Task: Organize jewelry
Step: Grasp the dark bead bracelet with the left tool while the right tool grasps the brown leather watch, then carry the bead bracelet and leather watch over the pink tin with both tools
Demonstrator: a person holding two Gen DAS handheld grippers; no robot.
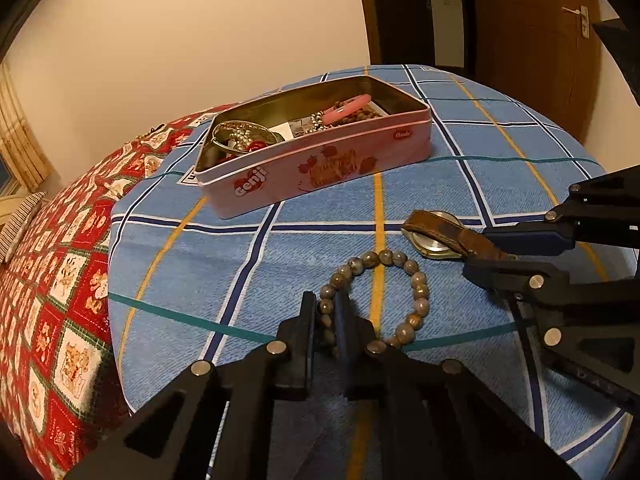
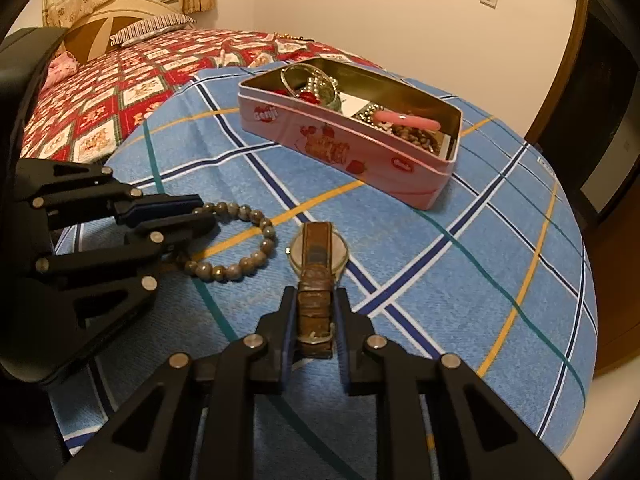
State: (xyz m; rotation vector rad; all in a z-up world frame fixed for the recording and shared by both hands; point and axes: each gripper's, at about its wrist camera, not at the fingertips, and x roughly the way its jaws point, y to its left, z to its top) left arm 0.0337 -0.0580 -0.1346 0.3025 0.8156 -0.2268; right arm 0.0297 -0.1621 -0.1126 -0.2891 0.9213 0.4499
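A grey bead bracelet [image 1: 416,292] lies on the blue checked cloth [image 1: 280,272]. My left gripper [image 1: 326,312] is shut on the bracelet's near left side; it also shows in the right wrist view [image 2: 206,216] with the bracelet [image 2: 256,254]. A watch with a brown leather strap [image 2: 314,264] lies to the right of the bracelet. My right gripper [image 2: 314,300] is shut on the strap; it shows in the left wrist view [image 1: 478,248] with the watch [image 1: 434,236]. An open pink tin [image 1: 320,164] beyond them holds several jewelry pieces; the right wrist view shows the pink tin [image 2: 344,148] too.
The cloth lies on a bed with a red patterned quilt [image 1: 60,280] to the left. A striped pillow [image 2: 152,26] and headboard are at the far end. A brown door [image 1: 540,40] stands at the right. Small jewelry lies on the quilt [image 2: 292,38].
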